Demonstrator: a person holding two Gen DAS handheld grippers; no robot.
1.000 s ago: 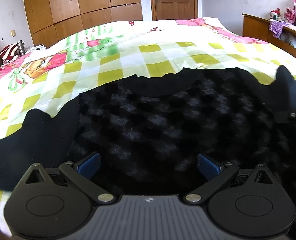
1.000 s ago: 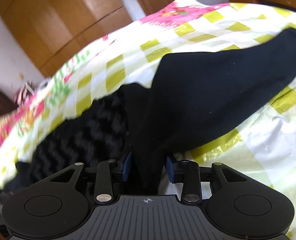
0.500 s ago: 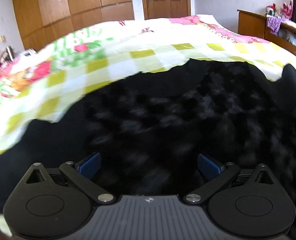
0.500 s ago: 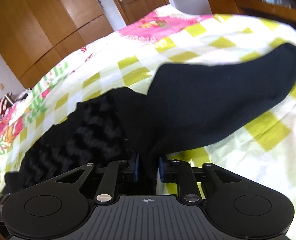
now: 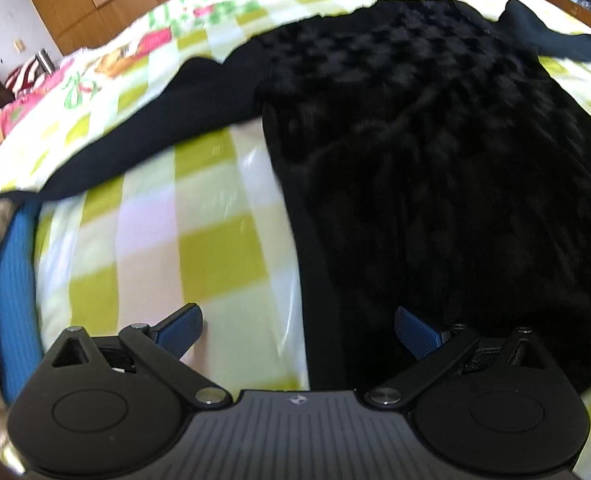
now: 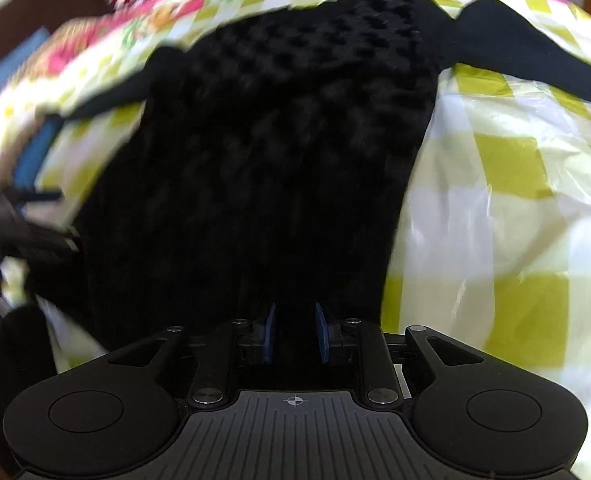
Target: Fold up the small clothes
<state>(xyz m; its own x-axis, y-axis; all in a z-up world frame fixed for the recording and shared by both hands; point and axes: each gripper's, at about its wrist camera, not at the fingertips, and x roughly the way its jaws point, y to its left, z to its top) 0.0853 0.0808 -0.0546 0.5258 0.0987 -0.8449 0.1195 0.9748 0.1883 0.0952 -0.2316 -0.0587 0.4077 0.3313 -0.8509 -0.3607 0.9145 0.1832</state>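
A: While the black top [image 5: 435, 152] lies spread across the checked bedspread [image 5: 215, 240], the left gripper [image 5: 297, 330] hangs over its near left edge, fingers spread wide with nothing between them.

B: And the right gripper [image 6: 294, 332]?

A: At the top's near hem. Its fingers stand a narrow gap apart with dark cloth filling that gap. The jaws have just been closing, and I'd call it a pinch on the hem, though black on black hides the contact.

B: What could spoil this?

A: That fuzzy fabric is bulky. A thin pinch may slip out if the hem is lifted quickly. With only one side held, the top would drag crooked, and the left sleeve [image 5: 143, 132], stretched away from the body, could trail and bunch under any fold. The left gripper sits half over bare bedspread, so closing there may catch sheet along with cloth.

B: Changes from a second ago?

A: Plenty. Then the right gripper held fabric up by the right sleeve [image 6: 535, 52], and the left looked across the chest towards the door. Both have swung to the near hem, so the whole top now stretches away from them.
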